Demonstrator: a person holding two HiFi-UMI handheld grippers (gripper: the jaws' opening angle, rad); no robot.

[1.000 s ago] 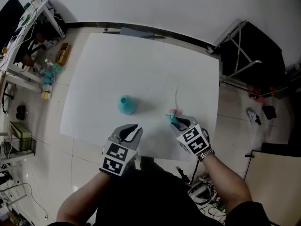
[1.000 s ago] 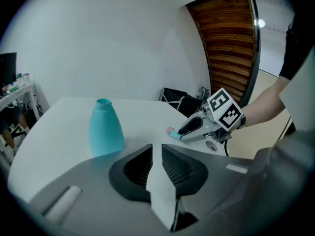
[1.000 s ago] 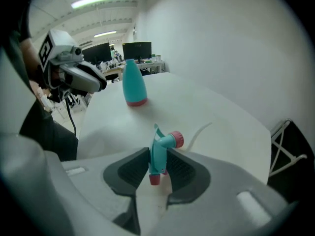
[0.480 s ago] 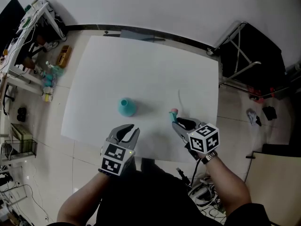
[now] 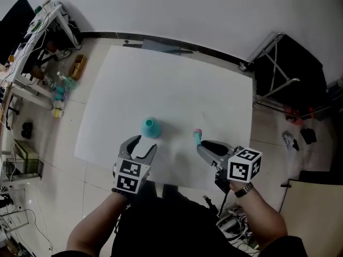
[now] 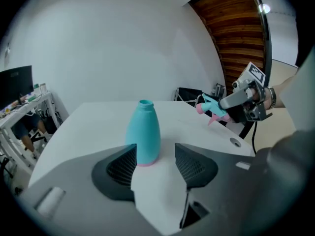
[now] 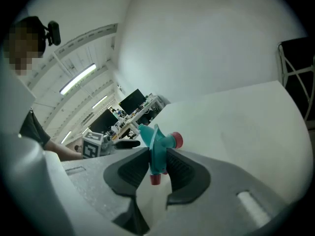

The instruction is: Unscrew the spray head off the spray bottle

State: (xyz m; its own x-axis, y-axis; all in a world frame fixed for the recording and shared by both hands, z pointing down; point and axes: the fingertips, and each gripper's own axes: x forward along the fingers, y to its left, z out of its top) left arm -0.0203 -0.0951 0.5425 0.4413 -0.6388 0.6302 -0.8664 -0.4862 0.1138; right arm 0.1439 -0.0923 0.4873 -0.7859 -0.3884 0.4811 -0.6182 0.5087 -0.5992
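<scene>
Our right gripper (image 7: 157,162) is clamped on the teal spray head (image 7: 158,146), which is off the bottle. We hold the head in the air over the near right part of the white table (image 5: 177,84), with its pink nozzle pointing far. The bottle (image 6: 143,132) stands upright with a bare neck by the near edge, left of the head and well apart from it. Our left gripper (image 6: 155,154) is at the bottle's near side. Its jaws are opening with the bottle's base between their tips, and the right pad is clear of it.

The spray bottle (image 5: 150,127) stands on the surface (image 5: 177,84). The spray head (image 5: 196,136) is to its right, in the right hand-held gripper (image 5: 200,145).
</scene>
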